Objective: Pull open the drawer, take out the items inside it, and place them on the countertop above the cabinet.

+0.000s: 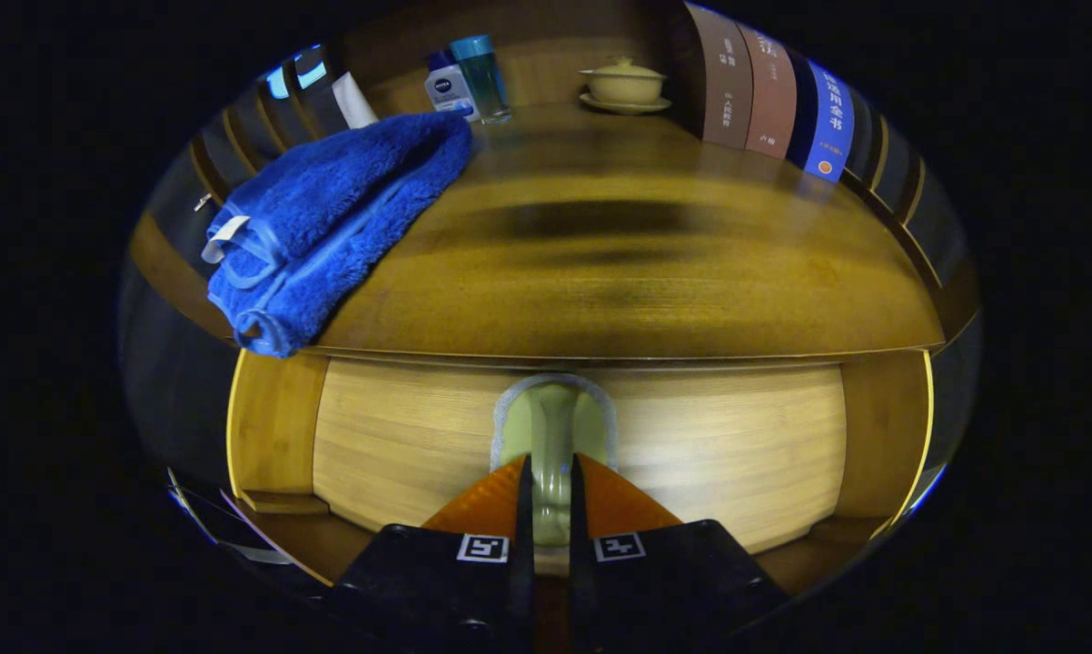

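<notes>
Between jaws, gripper [548, 490] clamps drawer handle [551, 427], lower end hidden

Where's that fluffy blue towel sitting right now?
The blue towel lies folded on the wooden countertop, left of and beyond the gripper, with two bottles just behind it.

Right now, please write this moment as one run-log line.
phase: drawer pull | gripper: shut on pale green drawer handle | light bamboo drawer front: closed | items: unseen

A white bottle [449, 88] on the countertop [619, 263] bears the brand NIVEA. The blue book [828, 123] beside two brown ones carries Chinese characters, possibly "通用全书"; the rest is too small.
</notes>
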